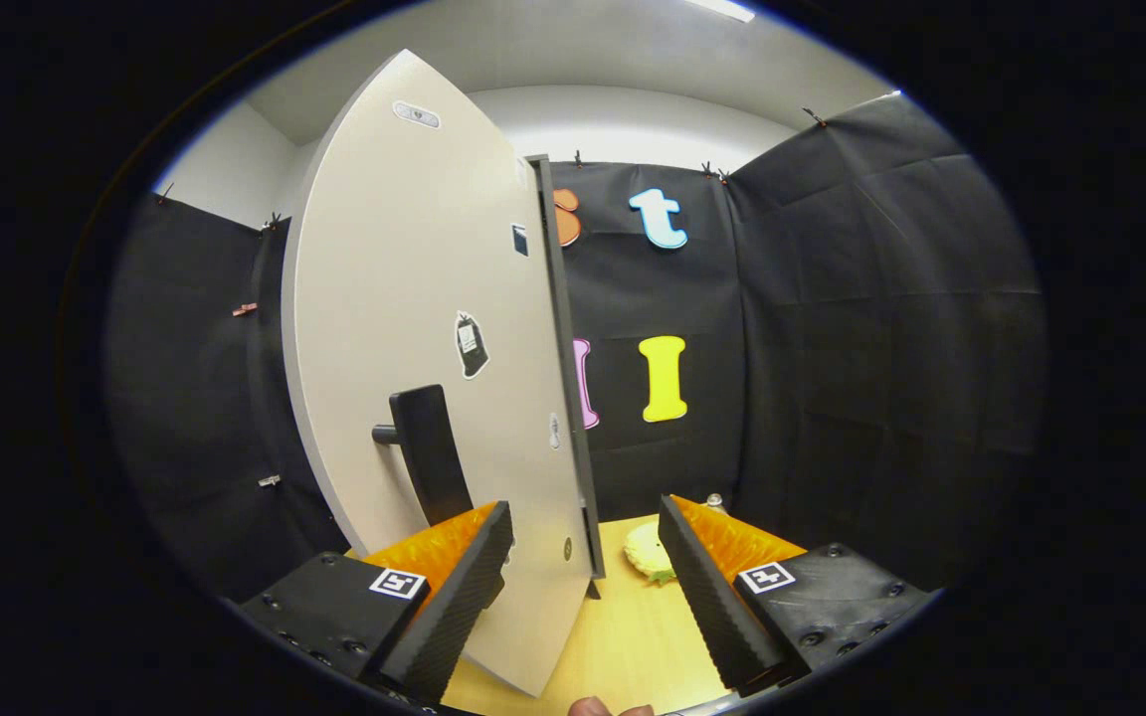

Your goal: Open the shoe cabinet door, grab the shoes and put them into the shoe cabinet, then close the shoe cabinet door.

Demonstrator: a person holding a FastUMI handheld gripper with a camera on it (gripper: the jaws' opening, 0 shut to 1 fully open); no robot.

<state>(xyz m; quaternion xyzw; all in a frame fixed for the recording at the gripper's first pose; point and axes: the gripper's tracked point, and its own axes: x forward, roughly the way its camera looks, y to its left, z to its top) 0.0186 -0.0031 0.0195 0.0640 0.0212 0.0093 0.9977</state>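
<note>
Evenly and fairly brightly lit from a ceiling strip light (722,9) far above and beyond the fingers, with a soft glow on the white wall beneath it. Sharp throughout, no motion blur. Strong fisheye bending: cabinet door (414,328) just ahead of the spread-apart gripper (585,542) bowed into a curve. Faint shadow beneath the door handle (429,447).
</note>
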